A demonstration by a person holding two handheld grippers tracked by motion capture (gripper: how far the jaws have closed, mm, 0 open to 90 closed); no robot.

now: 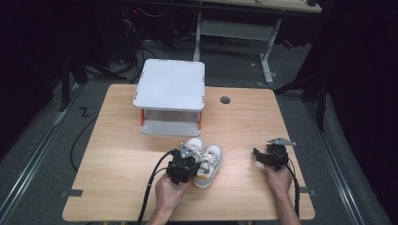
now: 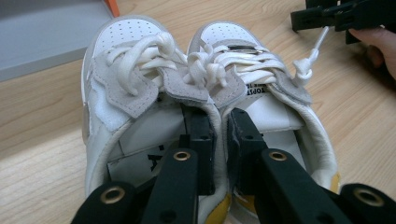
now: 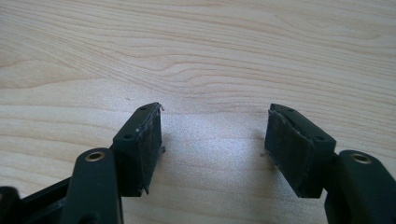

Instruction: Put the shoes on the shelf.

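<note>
Fingers (image 2: 201, 140) of the left gripper (image 2: 219, 133) pinch the two touching inner collars of a pair of white sneakers (image 2: 205, 93), one finger inside each shoe, laces loose above. I see the pair side by side on the table (image 1: 117, 140), just in front of a white two-tier shelf (image 1: 171, 93). Off to the right, well apart, the right gripper (image 3: 212, 135) hangs low over bare wood with its fingers spread wide and nothing between them.

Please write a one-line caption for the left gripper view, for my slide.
The left gripper pinches the inner collars of a pair of white sneakers together on the wooden table.
</note>
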